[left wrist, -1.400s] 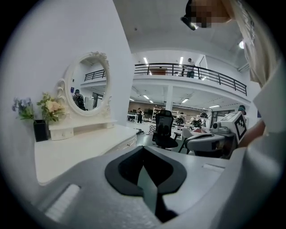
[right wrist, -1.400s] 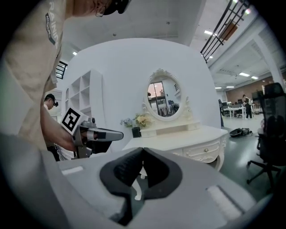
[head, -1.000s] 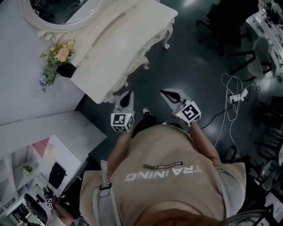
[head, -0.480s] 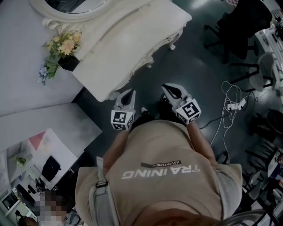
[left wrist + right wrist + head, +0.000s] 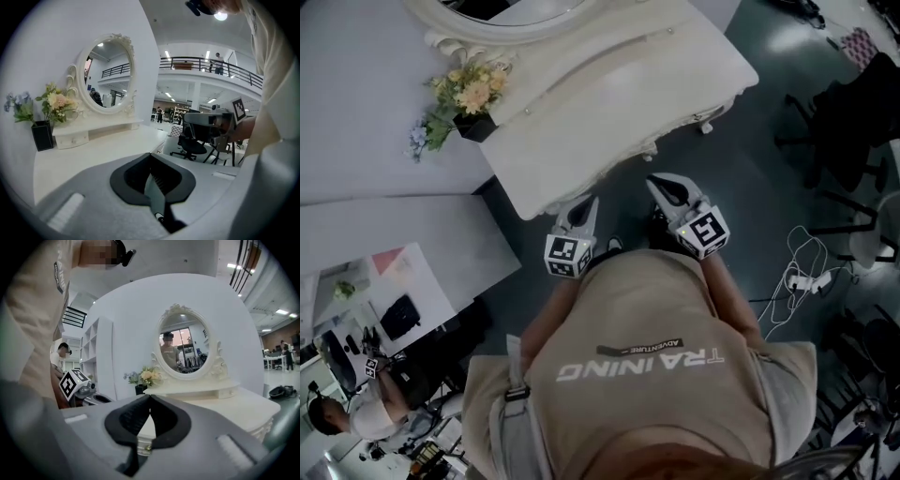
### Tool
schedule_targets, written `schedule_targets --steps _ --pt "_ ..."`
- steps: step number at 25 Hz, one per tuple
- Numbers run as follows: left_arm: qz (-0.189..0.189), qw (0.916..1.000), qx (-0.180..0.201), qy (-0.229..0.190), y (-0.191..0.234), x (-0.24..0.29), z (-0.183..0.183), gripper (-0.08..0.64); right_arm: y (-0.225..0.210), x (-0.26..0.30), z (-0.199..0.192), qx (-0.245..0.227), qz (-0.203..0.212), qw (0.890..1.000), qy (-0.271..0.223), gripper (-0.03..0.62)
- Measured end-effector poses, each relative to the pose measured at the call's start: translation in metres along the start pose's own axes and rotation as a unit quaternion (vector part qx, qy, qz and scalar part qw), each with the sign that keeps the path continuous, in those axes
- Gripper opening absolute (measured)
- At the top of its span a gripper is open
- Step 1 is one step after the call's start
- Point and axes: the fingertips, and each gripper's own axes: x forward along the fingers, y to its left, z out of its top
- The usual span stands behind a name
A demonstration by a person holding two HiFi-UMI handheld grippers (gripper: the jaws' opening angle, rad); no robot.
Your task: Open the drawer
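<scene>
At the front edge of the dressing table (image 5: 609,103), the left gripper (image 5: 584,208) and right gripper (image 5: 664,187) have drawn closer, jaws closed on nothing. The drawer (image 5: 143,437) below that edge stays shut, and I'd say it's within reach now.

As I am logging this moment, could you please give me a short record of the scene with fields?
furniture: white dressing table with oval mirror
on top: flowers in a dark vase, by the wall
left gripper: shut, empty, near the table's front edge
right gripper: shut, empty, pointing at the table front
drawer knob: visible ahead of the right gripper, untouched
task: pull not yet begun
</scene>
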Motion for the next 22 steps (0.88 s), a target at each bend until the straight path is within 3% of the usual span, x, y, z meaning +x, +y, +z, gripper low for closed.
schedule_targets --steps 5,13,22 --pt "0.065 0.9973 -0.027 -0.02 0.007 0.037 0.028 0.006 -0.051 0.017 0.005 -0.004 0.057 0.998 0.002 0.003" --pt "0.156 0.9847 -0.075 -0.02 0.02 0.065 0.036 0.006 -0.101 0.038 -0.005 0.022 0.13 0.991 0.018 0.003" --pt "0.198 0.973 -0.115 -0.026 0.033 0.057 0.022 0.006 -0.096 0.076 -0.018 0.003 0.192 0.981 0.04 0.003"
